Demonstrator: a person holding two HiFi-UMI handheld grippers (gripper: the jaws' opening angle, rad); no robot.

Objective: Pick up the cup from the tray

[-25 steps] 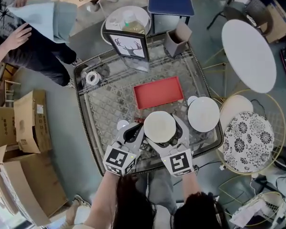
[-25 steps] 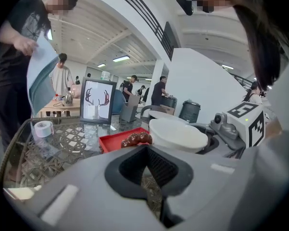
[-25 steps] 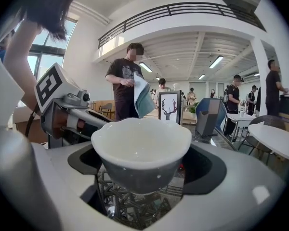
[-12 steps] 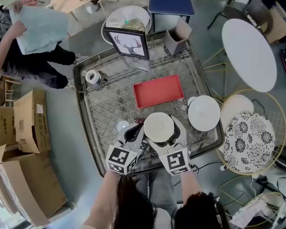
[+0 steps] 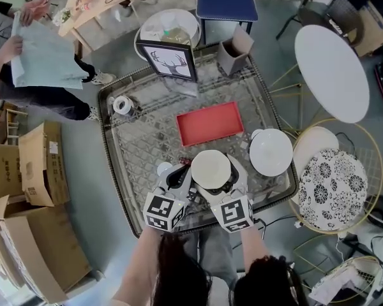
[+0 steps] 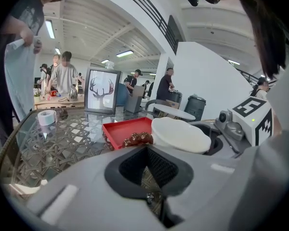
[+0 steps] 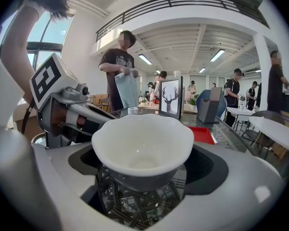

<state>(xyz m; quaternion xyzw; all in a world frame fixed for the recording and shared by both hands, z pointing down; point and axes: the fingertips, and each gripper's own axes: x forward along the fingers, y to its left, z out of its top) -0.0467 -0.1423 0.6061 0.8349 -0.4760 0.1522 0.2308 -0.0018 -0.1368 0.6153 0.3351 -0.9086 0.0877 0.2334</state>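
right gripper [image 7: 143, 179] jaws clamped around a white scalloped ceramic cup [image 7: 140, 146], over the glass lattice-pattern table [image 5: 140, 146], apart from the red rectangular tray [image 5: 210, 123]. left gripper [image 6: 149, 174] just beside it, jaws together, holding nothing.

tray [image 5: 210, 123] on table [image 5: 140, 142] | cup [image 5: 211, 169] before tray | plate [image 5: 271, 152] right of cup | frame [image 5: 169, 60] behind tray
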